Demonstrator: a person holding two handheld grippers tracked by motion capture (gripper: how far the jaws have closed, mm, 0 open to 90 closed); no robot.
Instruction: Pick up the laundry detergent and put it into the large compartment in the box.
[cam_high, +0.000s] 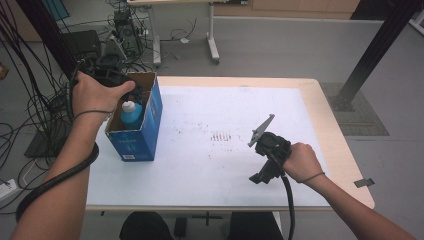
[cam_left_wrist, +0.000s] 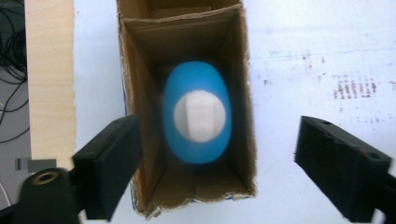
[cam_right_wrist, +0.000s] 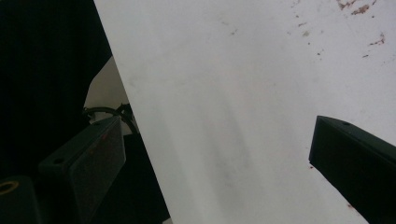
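Note:
An open blue cardboard box (cam_high: 136, 136) stands at the table's left side. Upright inside it is a blue bottle (cam_high: 131, 117) with a white cap. My left gripper (cam_high: 125, 90) hovers just above the box opening, mostly covered by the hand. In the left gripper view I look straight down on the bottle (cam_left_wrist: 198, 114) inside the box (cam_left_wrist: 140, 93); the left gripper (cam_left_wrist: 224, 170) is open, its jaws spread wider than the box and touching nothing. My right gripper (cam_high: 260, 176) hangs low over the front right of the table. It (cam_right_wrist: 219, 168) is open with nothing between the jaws.
A white sheet (cam_high: 225, 115) with faint brown marks covers the wooden table (cam_high: 330, 125). Cables and equipment (cam_high: 120, 30) crowd the floor behind the left corner. A black post (cam_high: 375, 50) rises at the back right. The right gripper view reaches past the sheet's front edge (cam_right_wrist: 135, 116).

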